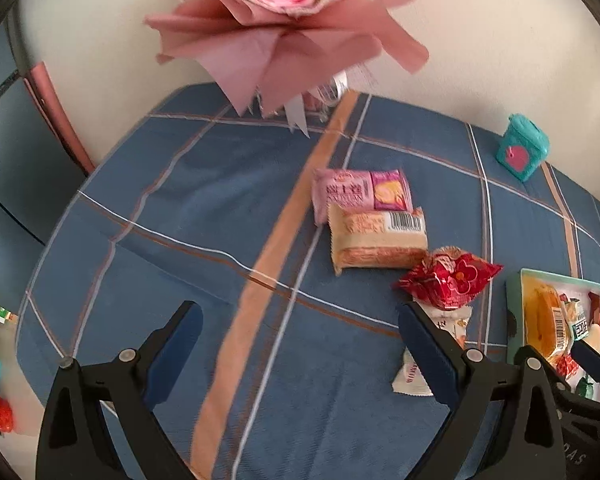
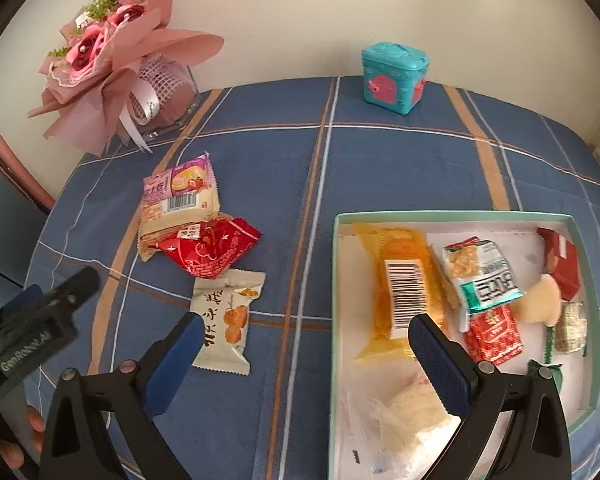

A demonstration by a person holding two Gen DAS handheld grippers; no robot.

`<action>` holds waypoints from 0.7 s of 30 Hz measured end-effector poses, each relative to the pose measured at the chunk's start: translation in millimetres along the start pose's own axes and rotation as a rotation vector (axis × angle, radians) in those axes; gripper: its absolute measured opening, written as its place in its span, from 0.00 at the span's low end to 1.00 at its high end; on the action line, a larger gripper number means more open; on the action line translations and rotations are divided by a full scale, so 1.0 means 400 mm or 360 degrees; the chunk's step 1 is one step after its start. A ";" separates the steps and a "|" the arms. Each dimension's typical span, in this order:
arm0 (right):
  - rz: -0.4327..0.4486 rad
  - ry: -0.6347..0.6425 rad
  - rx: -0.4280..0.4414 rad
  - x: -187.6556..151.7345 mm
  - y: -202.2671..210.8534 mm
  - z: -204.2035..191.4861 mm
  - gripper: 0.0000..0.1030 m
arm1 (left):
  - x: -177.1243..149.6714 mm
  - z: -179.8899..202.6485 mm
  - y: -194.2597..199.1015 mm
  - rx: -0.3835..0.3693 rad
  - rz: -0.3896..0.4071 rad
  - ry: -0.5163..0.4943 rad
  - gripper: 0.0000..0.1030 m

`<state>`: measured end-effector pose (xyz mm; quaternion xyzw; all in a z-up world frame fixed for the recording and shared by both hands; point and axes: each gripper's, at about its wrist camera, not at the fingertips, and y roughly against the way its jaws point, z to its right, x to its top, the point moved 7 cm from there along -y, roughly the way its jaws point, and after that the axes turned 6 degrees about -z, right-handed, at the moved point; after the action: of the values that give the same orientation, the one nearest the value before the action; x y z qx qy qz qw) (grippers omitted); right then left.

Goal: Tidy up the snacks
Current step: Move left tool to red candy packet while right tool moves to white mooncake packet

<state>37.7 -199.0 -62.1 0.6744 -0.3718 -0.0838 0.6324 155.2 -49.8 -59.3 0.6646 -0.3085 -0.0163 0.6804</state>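
my left gripper (image 1: 300,344) hangs spread wide and empty over the blue cloth (image 1: 204,216), its right finger just beside the white snack (image 1: 414,378). my right gripper (image 2: 304,354) gapes empty across the box rim (image 2: 334,280), touching nothing i can see; four snacks lie loose left of it.

I count four snack packets (image 2: 196,236) on the cloth left of my one box (image 2: 452,216), roughly nine more inside it, one bouquet (image 2: 112,60), one teal tin (image 2: 394,78)

Left claw (image 1: 300,344), right claw (image 2: 304,352) gaping (both empty)
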 end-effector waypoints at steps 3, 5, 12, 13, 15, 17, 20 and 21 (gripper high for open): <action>-0.0026 0.0039 0.0013 -0.002 -0.023 -0.020 1.00 | -0.008 0.004 -0.029 0.0000 -0.0058 0.0008 0.96; -0.0047 0.0073 0.0013 -0.003 -0.041 -0.036 1.00 | -0.014 0.000 -0.057 -0.0003 -0.0109 0.0029 0.96; -0.0062 0.0155 0.0025 -0.007 -0.068 -0.094 0.93 | -0.034 -0.031 -0.117 0.0021 -0.0232 0.0074 0.96; -0.0067 0.0172 0.0027 -0.009 -0.072 -0.103 0.93 | -0.037 -0.038 -0.125 0.0020 -0.0247 0.0090 0.96; -0.0080 0.0205 0.0026 -0.013 -0.084 -0.120 0.90 | -0.041 -0.047 -0.136 0.0022 -0.0266 0.0105 0.96; -0.0101 0.0223 0.0017 -0.017 -0.102 -0.134 0.87 | -0.047 -0.058 -0.150 0.0026 -0.0289 0.0117 0.96; -0.0129 0.0238 0.0013 -0.024 -0.123 -0.147 0.83 | -0.050 -0.068 -0.164 0.0024 -0.0308 0.0133 0.96; -0.0139 0.0244 0.0013 -0.026 -0.130 -0.150 0.82 | -0.050 -0.070 -0.165 0.0021 -0.0309 0.0139 0.96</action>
<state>85.8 -149.3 -102.3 0.6969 -0.2930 -0.0578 0.6520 177.2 -23.6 -125.7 0.6958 -0.2128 -0.0513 0.6840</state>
